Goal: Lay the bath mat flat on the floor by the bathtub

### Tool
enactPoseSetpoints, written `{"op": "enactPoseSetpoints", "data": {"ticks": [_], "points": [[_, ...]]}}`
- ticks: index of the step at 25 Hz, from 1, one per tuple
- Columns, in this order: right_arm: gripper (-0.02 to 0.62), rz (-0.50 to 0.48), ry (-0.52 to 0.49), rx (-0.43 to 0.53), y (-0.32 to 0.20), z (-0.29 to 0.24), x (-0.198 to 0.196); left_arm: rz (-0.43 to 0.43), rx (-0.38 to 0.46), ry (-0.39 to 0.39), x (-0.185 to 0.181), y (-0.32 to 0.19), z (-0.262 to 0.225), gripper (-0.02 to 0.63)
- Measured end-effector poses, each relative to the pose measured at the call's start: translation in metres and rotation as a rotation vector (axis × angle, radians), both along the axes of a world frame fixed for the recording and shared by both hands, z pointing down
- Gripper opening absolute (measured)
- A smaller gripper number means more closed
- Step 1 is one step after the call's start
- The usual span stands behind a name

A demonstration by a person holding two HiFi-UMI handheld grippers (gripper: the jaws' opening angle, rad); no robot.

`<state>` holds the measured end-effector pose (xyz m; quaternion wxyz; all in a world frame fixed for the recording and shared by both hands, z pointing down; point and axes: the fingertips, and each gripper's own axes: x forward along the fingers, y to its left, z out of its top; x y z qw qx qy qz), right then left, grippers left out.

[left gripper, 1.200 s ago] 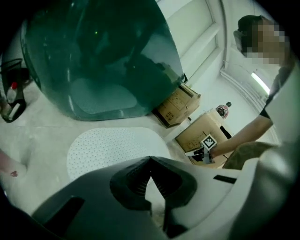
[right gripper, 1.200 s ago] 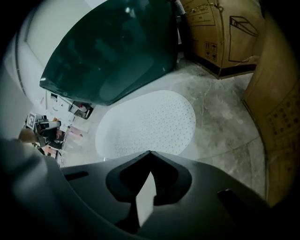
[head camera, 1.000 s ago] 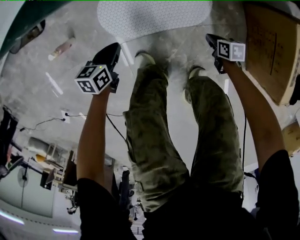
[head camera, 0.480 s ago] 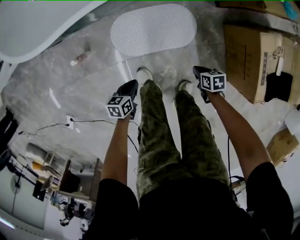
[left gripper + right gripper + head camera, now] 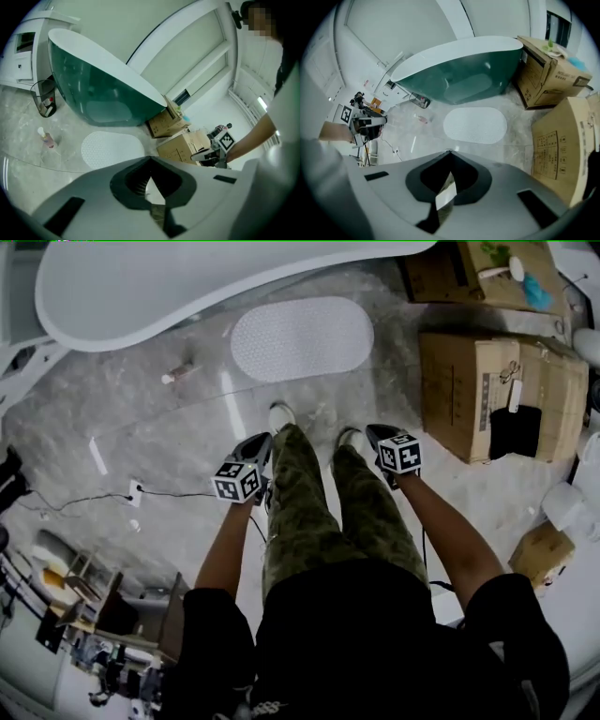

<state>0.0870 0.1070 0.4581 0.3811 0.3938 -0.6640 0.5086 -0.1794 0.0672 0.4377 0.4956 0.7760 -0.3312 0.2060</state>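
Grey floor [image 5: 169, 437], cardboard boxes [image 5: 464, 395] near bath mat [image 5: 300, 338]

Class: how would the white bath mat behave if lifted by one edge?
The bath mat lies thin and flat against the floor, so it would probably droop. Its dotted surface suggests rubbery grip, so pushing it may drag rather than slide.

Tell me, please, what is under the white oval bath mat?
The white oval bath mat lies on grey marbled floor beside the bathtub; the floor beneath is covered.
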Motion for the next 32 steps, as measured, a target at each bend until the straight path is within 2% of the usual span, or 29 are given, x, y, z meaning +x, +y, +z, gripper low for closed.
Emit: {"op": "enactPoseSetpoints", "data": {"ticks": [5, 9, 11, 17, 21, 23, 28, 32], "points": [[0.022, 0.014, 0.047, 0.005, 0.026, -0.056, -0.029, -0.099, 0.054, 0.02, -0.049, -0.01, -0.062, 0.02], [0.023, -0.012, 0.084, 0.031, 0.01, -0.091, -0.031, -0.169, 0.115, 0.04, -0.067, -0.039, -0.104, 0.02], [0.023, -0.04, 0.104, 0.045, 0.01, -0.112, -0.03, -0.178, 0.141, 0.055, -0.069, -0.045, -0.123, 0.02], [0.023, -0.033, 0.131, 0.108, 0.019, -0.176, -0.052, -0.195, 0.223, 0.092, -0.102, -0.027, -0.195, 0.02], [0.023, -0.029, 0.151, 0.209, -0.012, -0.216, -0.048, -0.202, 0.298, 0.112, -0.105, -0.027, -0.239, 0.018], [0.023, 0.024, 0.14, 0.266, -0.03, -0.239, -0.042, -0.209, 0.329, 0.115, -0.104, -0.031, -0.258, 0.02], [0.023, 0.207, 0.09, 0.418, -0.073, -0.309, -0.015, -0.176, 0.471, 0.056, -0.092, -0.044, -0.314, 0.018], [0.023, 0.223, 0.066, 0.591, -0.117, -0.377, 0.013, -0.227, 0.54, 0.044, -0.076, -0.075, -0.361, 0.018]]}}
